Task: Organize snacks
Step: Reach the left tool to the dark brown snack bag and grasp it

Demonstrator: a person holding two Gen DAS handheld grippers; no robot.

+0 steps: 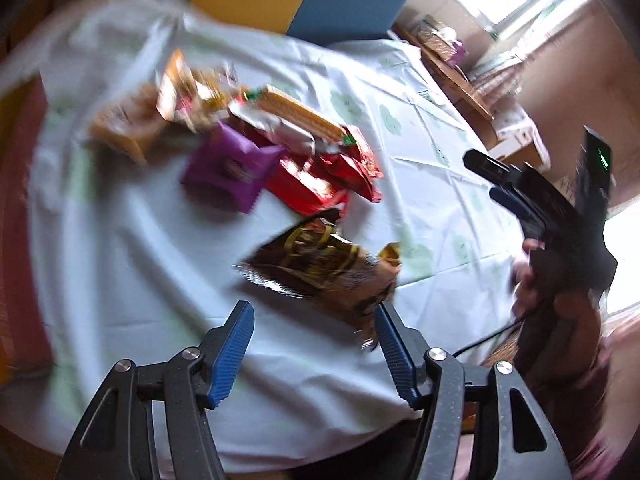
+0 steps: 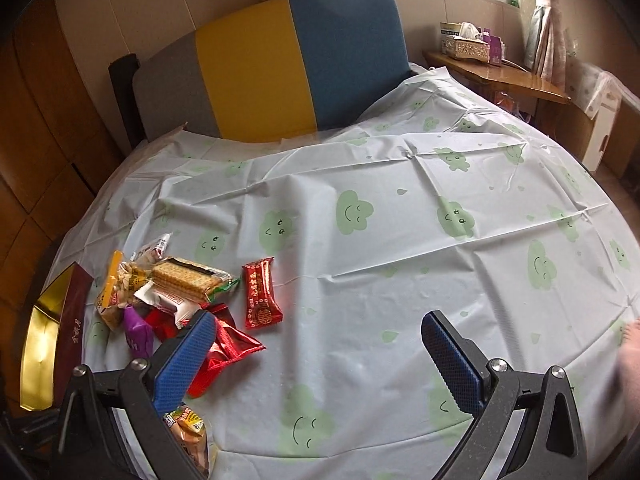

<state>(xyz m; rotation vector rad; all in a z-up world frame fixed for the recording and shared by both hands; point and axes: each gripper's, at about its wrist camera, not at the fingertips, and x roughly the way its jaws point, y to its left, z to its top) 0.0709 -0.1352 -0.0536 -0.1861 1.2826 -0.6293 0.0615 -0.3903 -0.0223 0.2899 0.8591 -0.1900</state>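
The left gripper (image 1: 314, 354) is hovering with its blue-padded fingers (image 1: 234, 354) spread apart, gripping nothing, just above the near edge of a bench draped in a white cloth (image 2: 400, 240) printed with green smiling clouds. Just past the fingers a dark brown snack bag (image 1: 320, 268) is lying on the cloth, its near corner reaching between the two pads; that view is blurred, so whether it is touching the right pad cannot be told. Beyond it the snack pile is sitting: a purple packet (image 1: 226, 166), red packets (image 1: 320, 176), a long pack of crackers (image 1: 304, 114) lying on top, and tan bags (image 1: 132, 124) farthest back. The right gripper (image 2: 318, 354) is also hanging with its fingers (image 2: 180, 364) held wide and empty, over bare cloth to the right of the pile; its left finger is blocking part of the red packets, and an orange snack bag (image 2: 188, 440) is peeking out under it. One red packet (image 2: 262, 294) is lying alone, just beside the pile. A gold-lined box (image 2: 44, 344) with a maroon rim is standing at the left edge of the bench. Farther back a grey, yellow and blue headboard (image 2: 280, 68) is rising, with a wooden shelf (image 2: 508, 76) carrying a tissue box (image 2: 470, 46) by the window.
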